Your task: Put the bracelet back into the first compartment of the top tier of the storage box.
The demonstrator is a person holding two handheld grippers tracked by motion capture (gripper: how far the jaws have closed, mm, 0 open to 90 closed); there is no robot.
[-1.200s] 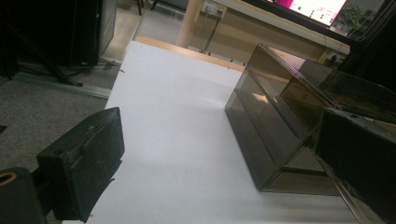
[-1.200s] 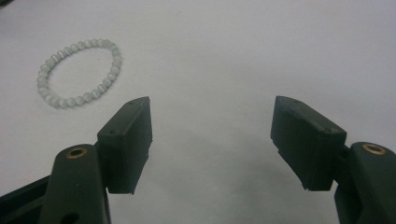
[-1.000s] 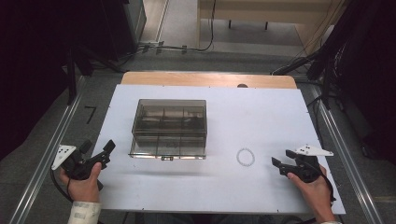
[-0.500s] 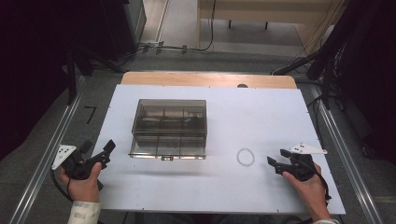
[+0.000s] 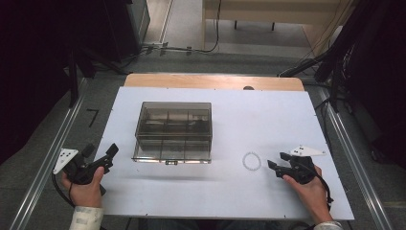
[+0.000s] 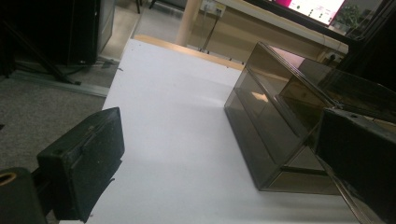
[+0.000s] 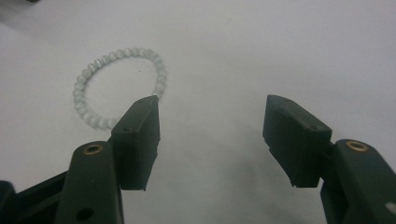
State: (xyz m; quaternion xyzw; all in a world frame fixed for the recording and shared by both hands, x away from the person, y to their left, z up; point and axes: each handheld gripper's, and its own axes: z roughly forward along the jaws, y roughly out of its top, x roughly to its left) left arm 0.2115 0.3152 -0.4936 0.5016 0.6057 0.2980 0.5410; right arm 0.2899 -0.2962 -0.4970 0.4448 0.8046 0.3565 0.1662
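**Right gripper closing in on bead bracelet, near-right part of worktop**

The pale grey-white beaded bracelet (image 5: 252,161) lay flat as a ring on the white worktop (image 5: 268,120), toward its near edge and right of centre, well apart from the smoky translucent plastic compartment box (image 5: 173,132). The right gripper (image 5: 276,162) was the nearer one, just beside the bracelet on its right; in the right gripper view the bracelet (image 7: 119,87) sat ahead and to the left of the left finger (image 7: 138,140), outside the gap. Fingers spread, nothing between them, and they had just been closing. The left gripper (image 5: 109,154) rested by the near-left corner, fingers spread and empty. Compared with a second earlier, the right gripper had edged slightly toward the bracelet; the left was unchanged.
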